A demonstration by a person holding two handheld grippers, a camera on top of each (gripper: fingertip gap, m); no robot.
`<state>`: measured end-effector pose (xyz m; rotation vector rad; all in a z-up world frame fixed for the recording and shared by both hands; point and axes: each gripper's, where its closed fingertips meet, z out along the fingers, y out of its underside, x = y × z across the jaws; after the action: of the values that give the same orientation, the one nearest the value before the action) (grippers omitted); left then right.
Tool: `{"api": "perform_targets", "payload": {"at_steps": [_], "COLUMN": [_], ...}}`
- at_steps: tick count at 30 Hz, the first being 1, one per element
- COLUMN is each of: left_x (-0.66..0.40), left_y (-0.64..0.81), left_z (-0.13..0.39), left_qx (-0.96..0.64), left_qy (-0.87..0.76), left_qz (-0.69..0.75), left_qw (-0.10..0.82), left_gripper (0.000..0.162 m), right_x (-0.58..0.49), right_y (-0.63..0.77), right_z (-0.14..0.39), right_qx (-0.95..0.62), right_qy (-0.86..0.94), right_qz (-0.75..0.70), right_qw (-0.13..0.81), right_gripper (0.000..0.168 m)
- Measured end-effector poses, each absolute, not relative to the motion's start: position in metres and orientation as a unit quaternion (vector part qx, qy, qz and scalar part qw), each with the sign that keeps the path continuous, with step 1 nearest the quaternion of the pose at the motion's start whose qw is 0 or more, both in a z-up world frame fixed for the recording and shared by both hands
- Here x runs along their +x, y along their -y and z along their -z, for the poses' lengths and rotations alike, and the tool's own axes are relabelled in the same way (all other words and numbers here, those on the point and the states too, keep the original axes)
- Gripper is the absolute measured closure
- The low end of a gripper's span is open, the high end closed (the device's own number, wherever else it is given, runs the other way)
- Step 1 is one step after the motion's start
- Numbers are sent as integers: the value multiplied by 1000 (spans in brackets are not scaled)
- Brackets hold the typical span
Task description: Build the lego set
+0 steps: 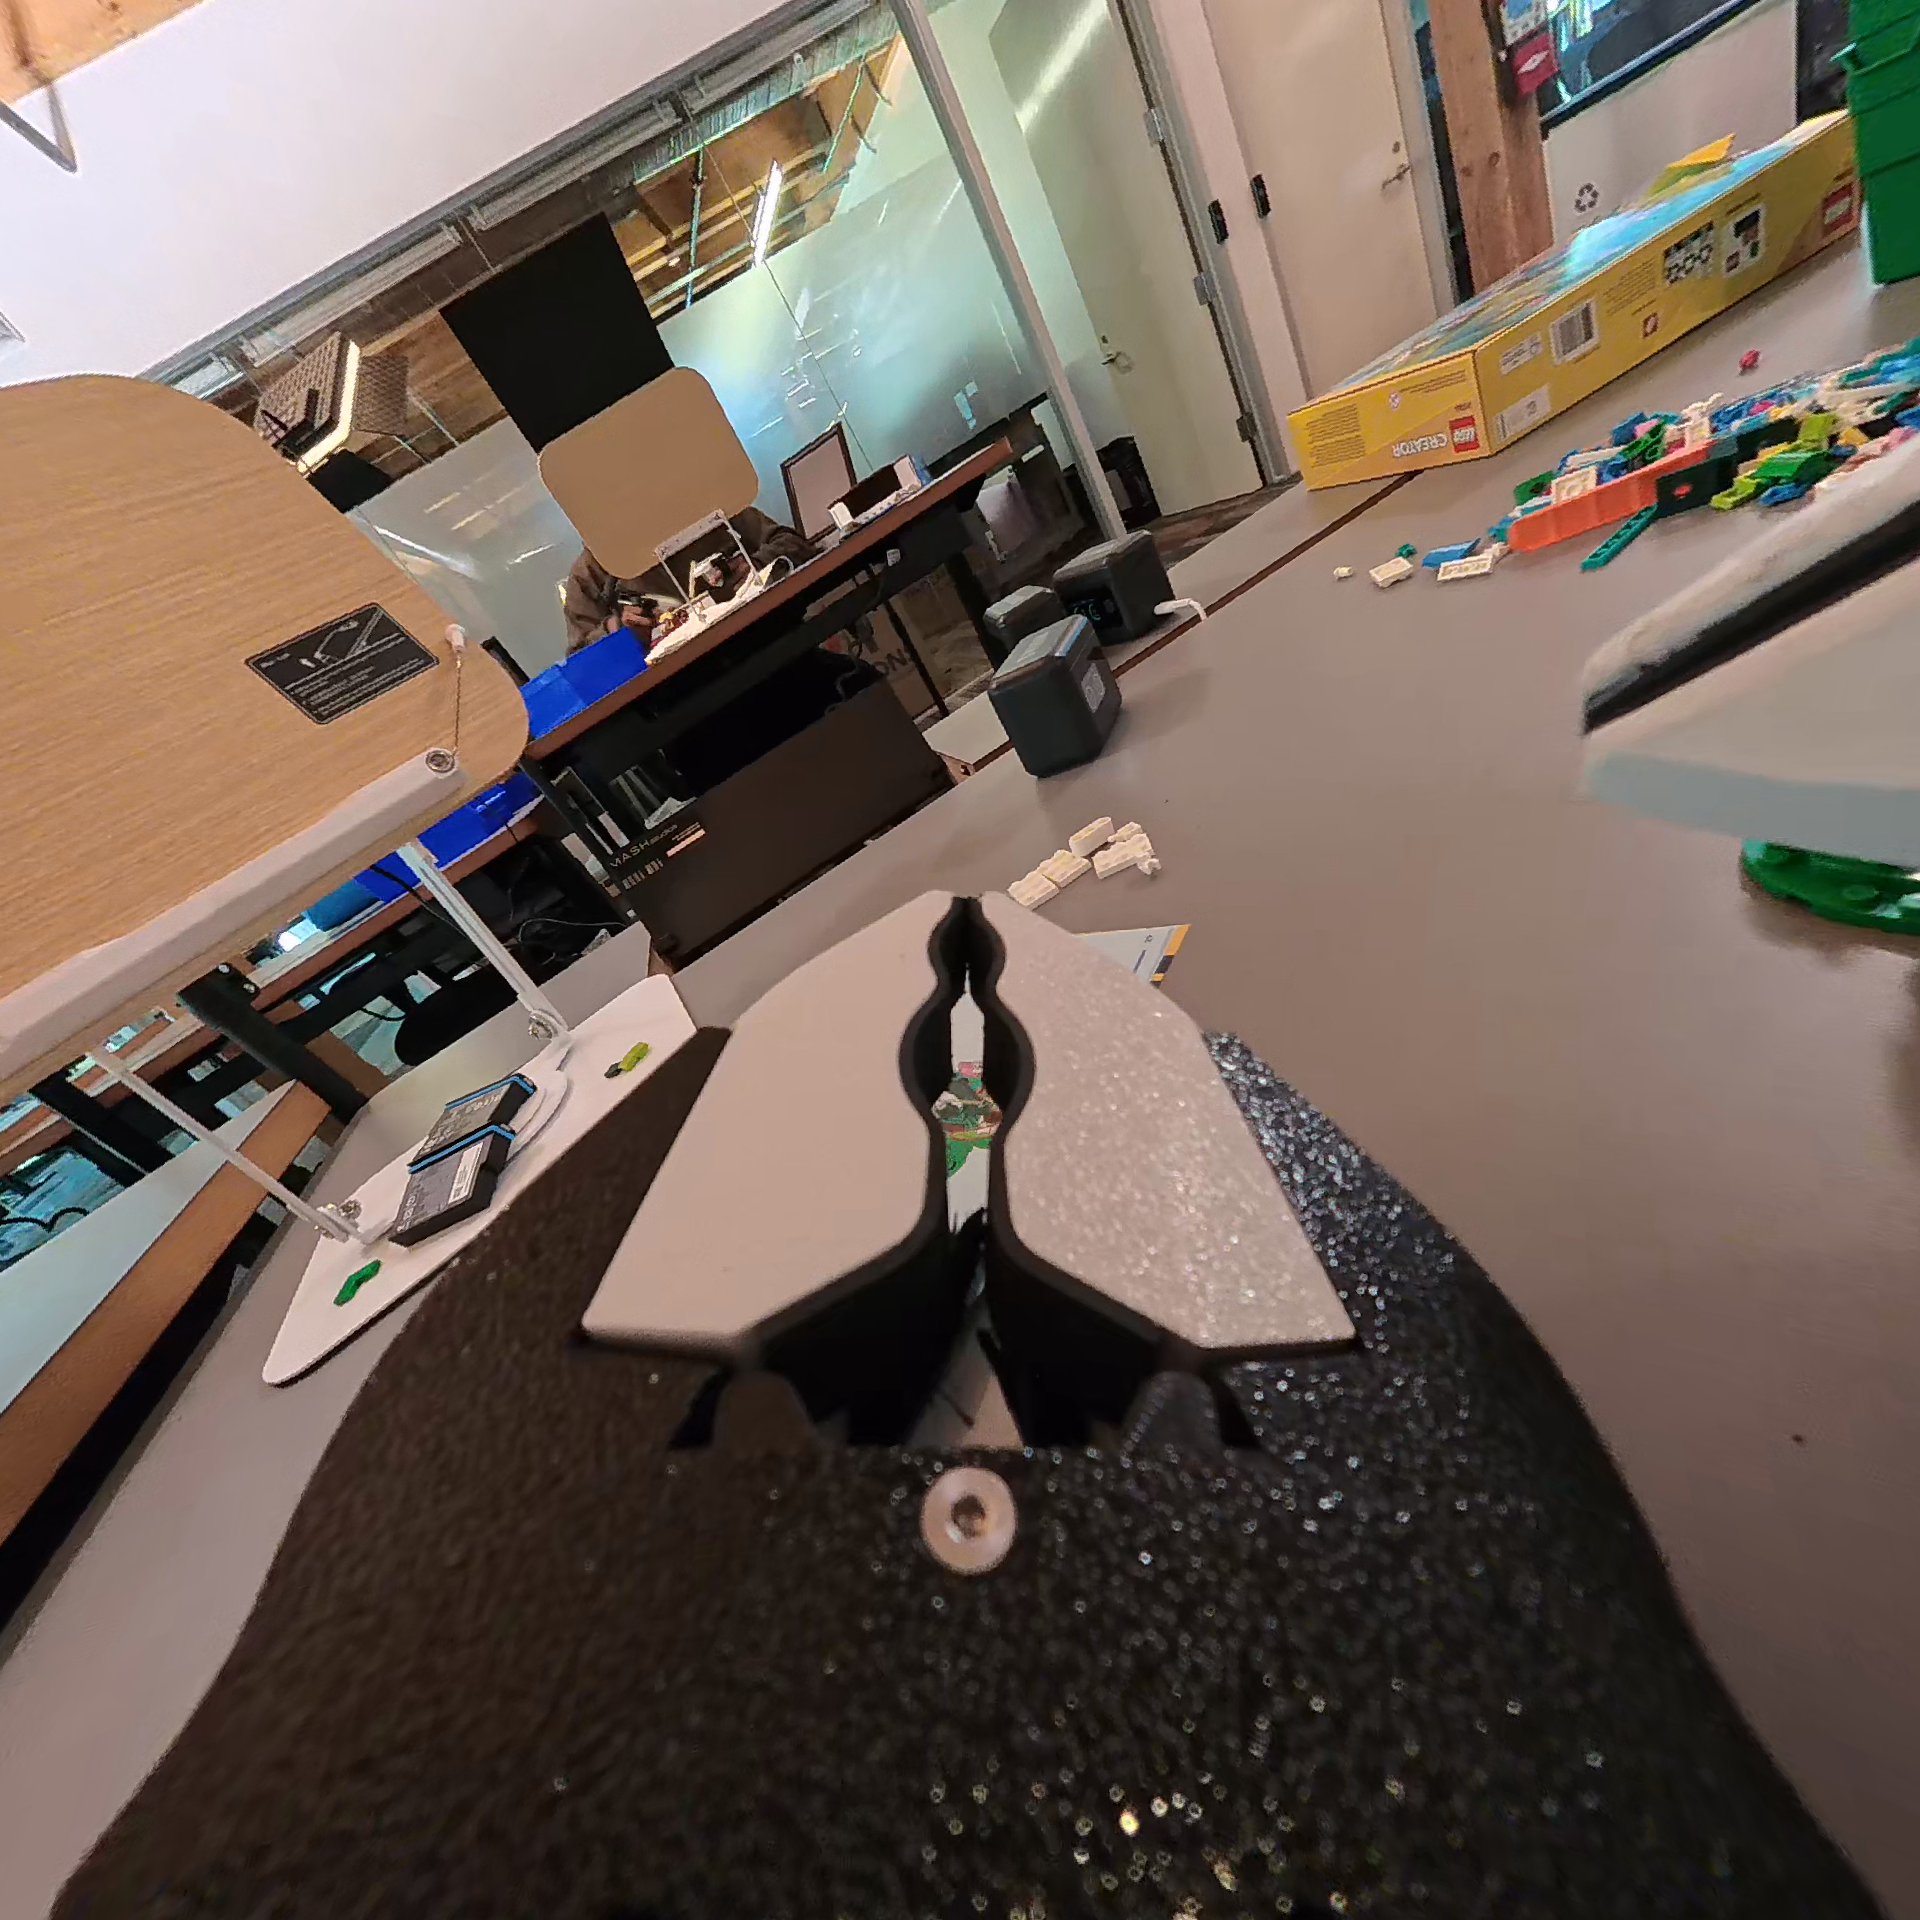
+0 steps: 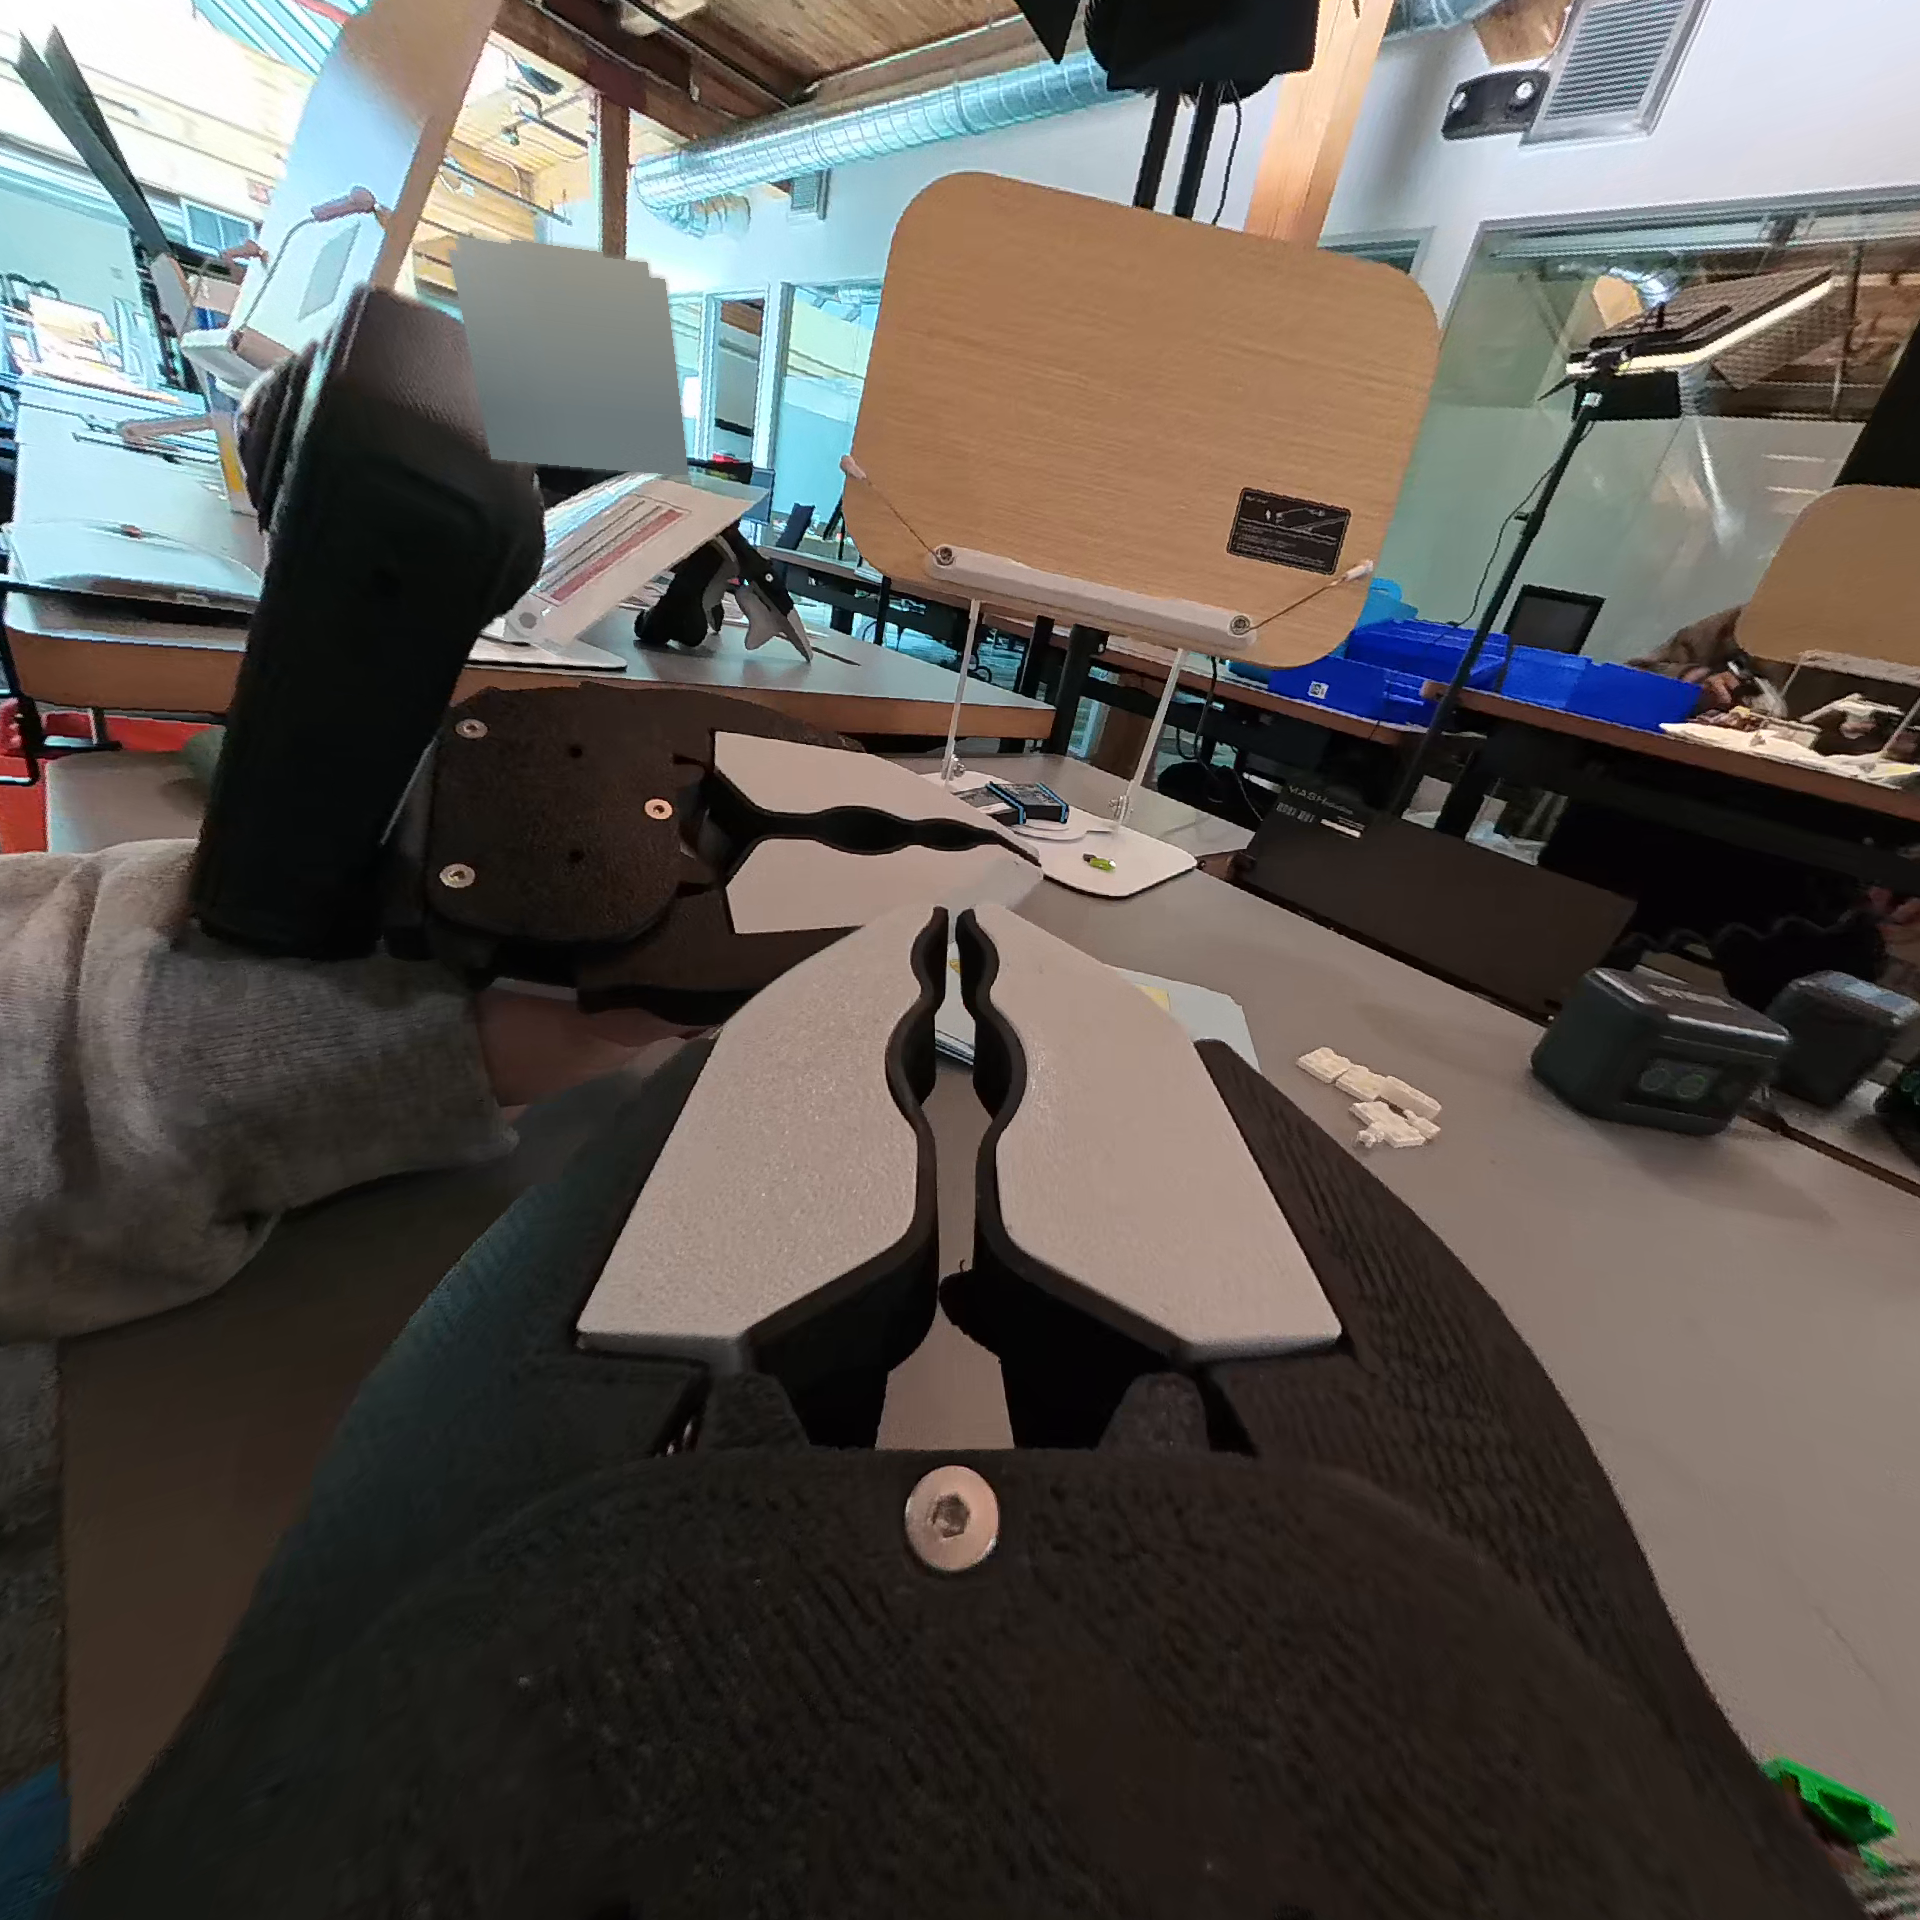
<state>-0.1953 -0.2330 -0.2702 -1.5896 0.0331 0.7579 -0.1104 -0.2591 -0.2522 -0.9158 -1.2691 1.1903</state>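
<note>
Grey fingertips pressed together and empty on both your left gripper (image 1: 966, 930) and right gripper (image 2: 951, 920) suggest you're resting low over the table (image 1: 1403, 1039), white bricks (image 1: 1091, 857) just ahead, the colourful brick pile (image 1: 1714, 457) well apart.

On the counter (image 1: 1403, 1039), a small cluster of loose bricks (image 1: 1091, 857) lies just ahead of the left claw (image 1: 966, 925), with a booklet (image 1: 1143, 948) between them. Farther back and to the right a big heap of bricks (image 1: 1714, 457) is spread out, and the set's box (image 1: 1558, 353) lies behind it. To the left a book stand (image 1: 187, 644) rises from its base plate, on which battery packs (image 1: 468, 1164) lie, while power units (image 1: 1055, 701) sit behind the small cluster.
</note>
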Motion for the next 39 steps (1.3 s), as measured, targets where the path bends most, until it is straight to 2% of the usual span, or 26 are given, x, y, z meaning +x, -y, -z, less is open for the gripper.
{"api": "perform_targets", "payload": {"at_steps": [39], "left_x": [-191], "left_y": [229], "left_z": [273], "left_qx": [-695], "left_qy": [-44], "left_qz": [-349], "left_qw": [627], "left_gripper": [162], "right_x": [-107], "right_y": [266], "right_z": [250], "right_qx": [-371], "right_qy": [542], "right_qz": [-512], "right_qw": [553], "right_gripper": [167]}}
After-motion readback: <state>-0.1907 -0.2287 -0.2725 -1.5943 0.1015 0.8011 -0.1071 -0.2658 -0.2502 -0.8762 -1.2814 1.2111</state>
